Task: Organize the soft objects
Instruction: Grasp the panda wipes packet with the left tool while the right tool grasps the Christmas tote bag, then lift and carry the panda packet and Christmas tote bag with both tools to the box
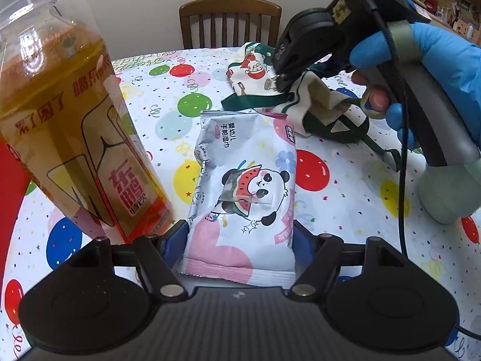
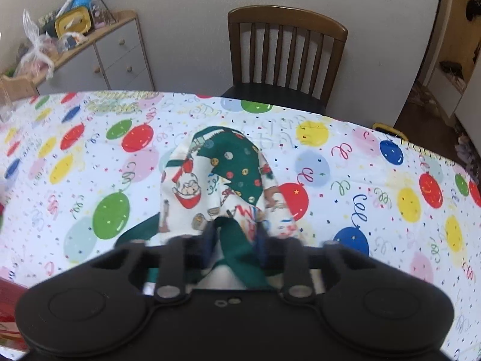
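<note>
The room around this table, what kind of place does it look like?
Probably a home dining area: a wooden chair pulled up to a table with a balloon-print cloth, and a drawer cabinet piled with household clutter against the wall.

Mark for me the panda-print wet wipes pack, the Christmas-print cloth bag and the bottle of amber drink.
Panda-print wet wipes pack (image 1: 243, 192): left wrist view, on the panda picture.
Christmas-print cloth bag (image 2: 216, 180): right wrist view, on its printed front.
Bottle of amber drink (image 1: 75, 126): left wrist view, on the label.
</note>
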Demonstrator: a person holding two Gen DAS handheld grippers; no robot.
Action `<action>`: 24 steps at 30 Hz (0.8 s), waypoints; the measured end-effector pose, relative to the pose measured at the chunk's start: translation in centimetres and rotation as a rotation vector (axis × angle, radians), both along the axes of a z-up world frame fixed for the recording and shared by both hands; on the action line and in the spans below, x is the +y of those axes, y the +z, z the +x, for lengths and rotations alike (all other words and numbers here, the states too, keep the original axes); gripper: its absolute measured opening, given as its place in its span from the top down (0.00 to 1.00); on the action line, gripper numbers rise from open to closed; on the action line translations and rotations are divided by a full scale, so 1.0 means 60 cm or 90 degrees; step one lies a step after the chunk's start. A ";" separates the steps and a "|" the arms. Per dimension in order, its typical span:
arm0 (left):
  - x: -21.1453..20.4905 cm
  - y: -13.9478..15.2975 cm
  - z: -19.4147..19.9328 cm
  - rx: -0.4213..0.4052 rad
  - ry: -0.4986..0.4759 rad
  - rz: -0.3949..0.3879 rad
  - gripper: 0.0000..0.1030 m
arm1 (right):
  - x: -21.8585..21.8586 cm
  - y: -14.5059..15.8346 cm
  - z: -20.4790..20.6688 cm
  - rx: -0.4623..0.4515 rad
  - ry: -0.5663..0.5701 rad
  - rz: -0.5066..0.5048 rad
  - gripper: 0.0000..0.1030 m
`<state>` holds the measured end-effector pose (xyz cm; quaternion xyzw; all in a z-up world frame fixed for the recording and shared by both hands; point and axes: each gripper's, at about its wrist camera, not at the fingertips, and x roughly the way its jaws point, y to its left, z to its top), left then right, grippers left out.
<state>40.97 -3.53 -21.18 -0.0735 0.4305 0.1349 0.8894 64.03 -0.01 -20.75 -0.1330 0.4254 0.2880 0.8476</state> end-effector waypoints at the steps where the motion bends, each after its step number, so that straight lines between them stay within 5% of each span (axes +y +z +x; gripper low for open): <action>1: 0.001 0.001 0.000 0.000 0.001 -0.005 0.31 | -0.005 0.005 -0.002 0.003 -0.003 0.014 0.92; 14: 0.003 0.017 -0.023 -0.004 0.010 -0.048 0.31 | -0.074 0.107 -0.073 -0.001 -0.039 0.156 0.95; 24: -0.013 0.090 -0.072 -0.043 -0.011 -0.064 0.31 | -0.140 0.185 -0.154 -0.019 -0.055 0.195 0.95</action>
